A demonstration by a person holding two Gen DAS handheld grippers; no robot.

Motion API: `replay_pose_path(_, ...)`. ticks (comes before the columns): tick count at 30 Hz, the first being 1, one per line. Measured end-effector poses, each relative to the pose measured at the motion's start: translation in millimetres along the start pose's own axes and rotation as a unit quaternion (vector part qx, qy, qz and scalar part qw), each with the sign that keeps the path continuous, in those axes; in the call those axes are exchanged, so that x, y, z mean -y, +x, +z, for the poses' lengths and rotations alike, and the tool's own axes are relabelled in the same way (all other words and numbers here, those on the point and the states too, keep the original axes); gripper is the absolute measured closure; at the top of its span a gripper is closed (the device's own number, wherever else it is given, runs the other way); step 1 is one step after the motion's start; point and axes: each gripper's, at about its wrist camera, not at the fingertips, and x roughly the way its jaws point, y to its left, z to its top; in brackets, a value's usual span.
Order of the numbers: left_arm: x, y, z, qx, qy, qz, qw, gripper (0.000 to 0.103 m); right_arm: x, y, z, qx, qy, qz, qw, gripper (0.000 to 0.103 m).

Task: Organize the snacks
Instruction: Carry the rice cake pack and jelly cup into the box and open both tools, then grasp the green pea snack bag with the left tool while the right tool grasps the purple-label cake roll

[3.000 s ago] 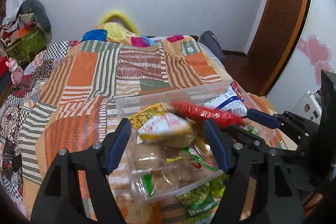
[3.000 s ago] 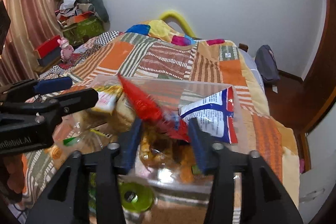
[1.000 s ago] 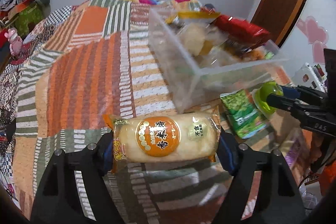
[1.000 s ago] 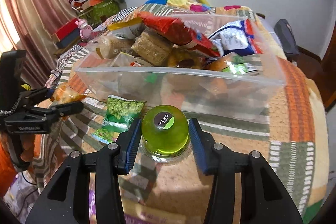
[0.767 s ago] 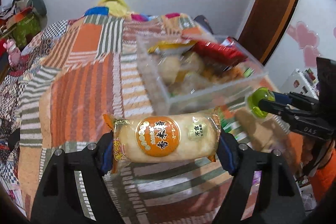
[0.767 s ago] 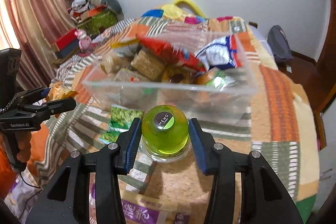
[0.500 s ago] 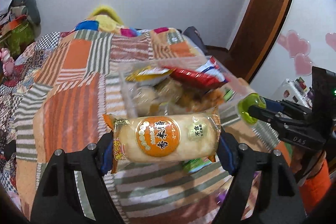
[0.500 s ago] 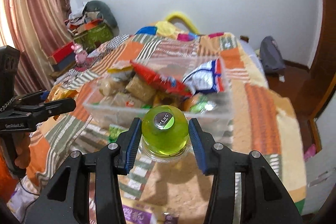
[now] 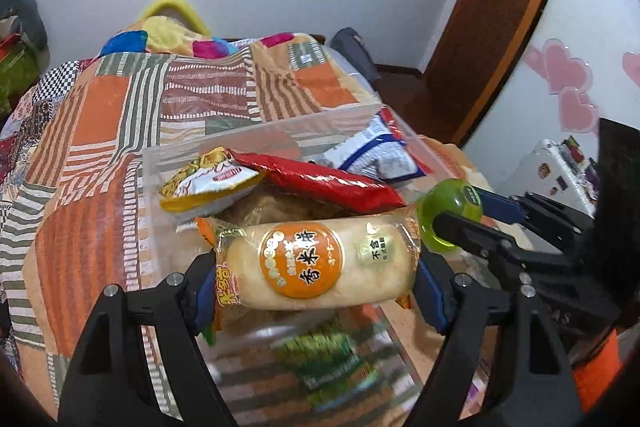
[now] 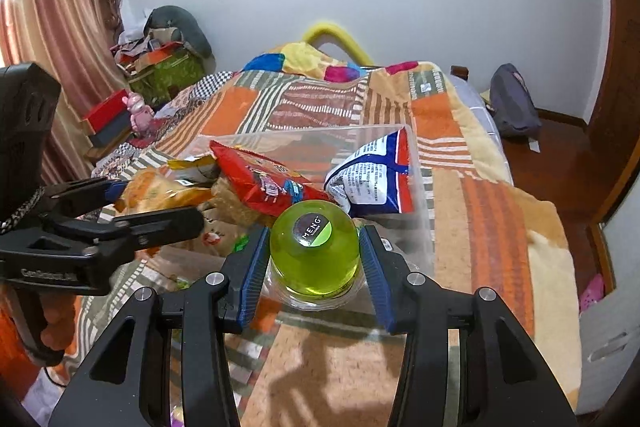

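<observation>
1. The left gripper [image 9: 316,277], clamped on the rice cracker pack [image 9: 316,265], should clear the clear bin's [image 9: 146,183] near wall on the bed.
2. The right gripper [image 10: 314,265], clamped on the green jelly cup [image 10: 314,247], should place it in the bin's emptier right corner.

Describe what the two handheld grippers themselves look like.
Both are black angular frames with silver bolts. The left gripper and right gripper each carry ribbed blue pads. White lettering, too blurred to read, marks the left one's side. An orange sleeve shows behind the right one.
</observation>
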Motion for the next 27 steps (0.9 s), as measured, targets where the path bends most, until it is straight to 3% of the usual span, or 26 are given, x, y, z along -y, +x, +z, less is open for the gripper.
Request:
replay_pose_path(3, -2.2, 12.4, 6.0, 0.0, -0.003, 0.006, 1.0, 0.025, 0.2, 6.8, 2.8, -0.001, -0.003, 0.001, 1.0, 0.066)
replay_pose_path(4, -2.3, 15.9, 8.5, -0.001, -0.003, 0.007, 1.0, 0.025, 0.0, 8.6, 4.3, 0.0, -0.003, 0.003, 1.0, 0.079)
replay_pose_path(5, -2.8, 18.5, 10.4, 0.0, -0.003, 0.01, 0.9999, 0.025, 0.0, 11.1, 6.4, -0.001, -0.003, 0.004, 1.0, 0.082)
replay_pose_path(14, -4.7, 23.3, 6.0, 0.0, 0.008, 0.033, 0.9994, 0.015, 2.0, 10.0, 2.9, -0.007, 0.006, 0.006, 1.0, 0.082)
replay_pose_path(16, 0.4, 17.8, 4.1, 0.004, 0.017, 0.043, 0.9989, 0.006, 2.0, 5.7, 0.3, -0.01, 0.004, 0.004, 1.0, 0.074)
replay_pose_path(18, 3.9, 8.8, 0.6, 0.01, 0.023, 0.046, 0.9986, 0.004, 2.1, -0.7, -2.4, -0.008, 0.005, 0.003, 1.0, 0.066)
replay_pose_path(25, 5.8, -29.2, -14.0, 0.026, 0.023, 0.05, 0.9982, 0.003, -1.6, -33.6, -16.5, 0.006, -0.001, -0.005, 1.0, 0.033)
replay_pose_path(27, 4.9, -40.9, -20.6, 0.033, 0.024, 0.054, 0.9977, 0.003, -3.1, -43.2, -25.1, 0.008, -0.003, -0.007, 1.0, 0.028)
